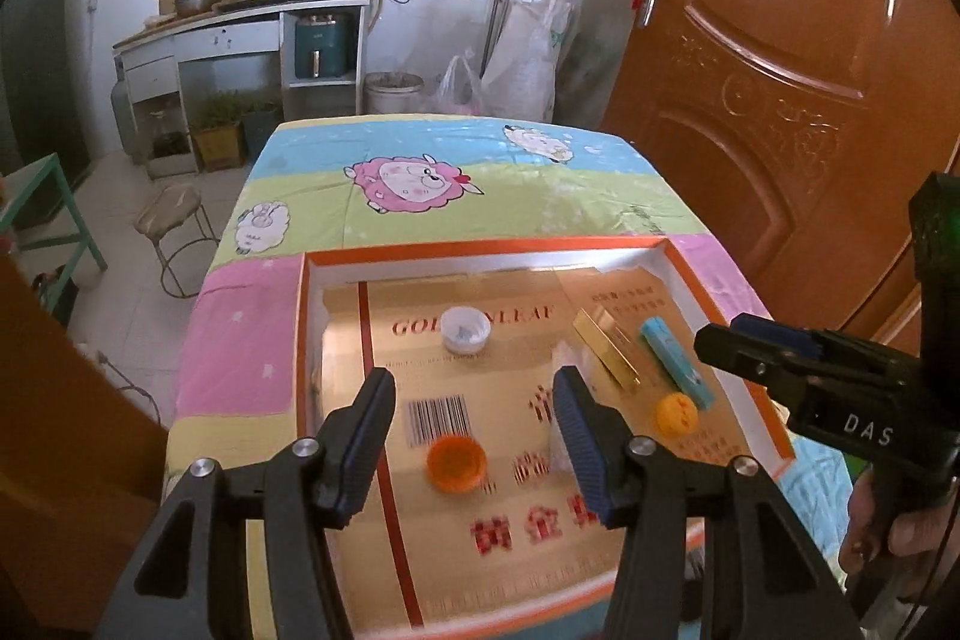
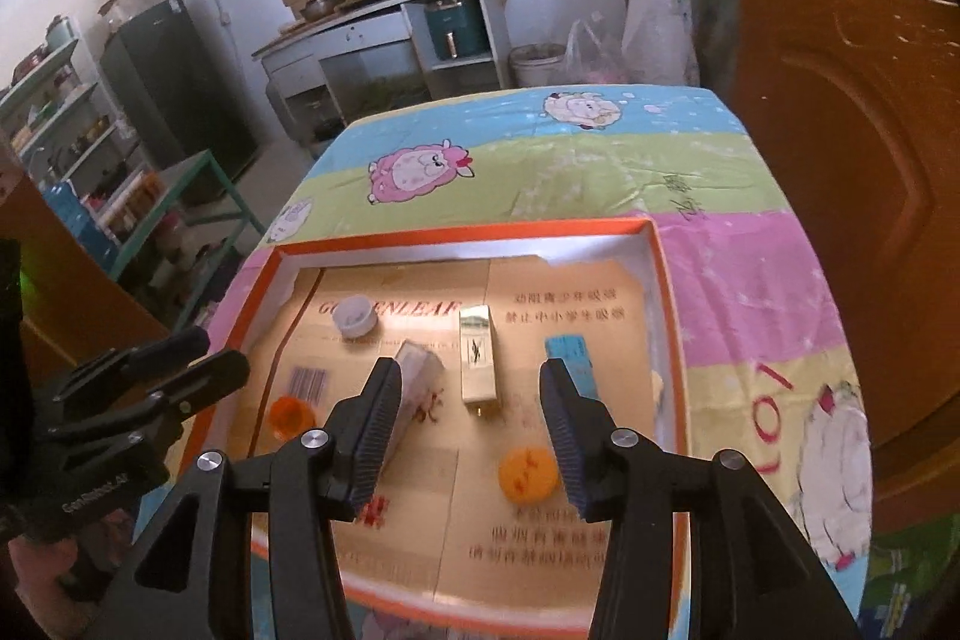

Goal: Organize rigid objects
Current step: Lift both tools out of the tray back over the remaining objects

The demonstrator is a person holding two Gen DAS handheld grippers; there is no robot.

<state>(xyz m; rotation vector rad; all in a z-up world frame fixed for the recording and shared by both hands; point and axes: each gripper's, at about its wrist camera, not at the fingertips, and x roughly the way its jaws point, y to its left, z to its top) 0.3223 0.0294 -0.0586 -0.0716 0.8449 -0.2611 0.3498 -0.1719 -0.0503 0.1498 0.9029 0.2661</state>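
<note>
Both grippers, left gripper [image 1: 474, 436] & right gripper [image 2: 471, 430], are held above the orange-rimmed tray [image 2: 456, 231], jaws spread wide, nothing gripped. Orange cap [image 1: 456, 463], white cup [image 1: 463, 330], gold box [image 2: 478, 361], blue box [image 2: 573, 361] are all kept inside the tray, prob. so they're corralled for sorting.

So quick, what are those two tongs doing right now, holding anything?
Left tongs: open, holding nothing, hovering above the orange cap in the tray.
Right tongs: open, holding nothing, above the tray near the gold box.
</note>
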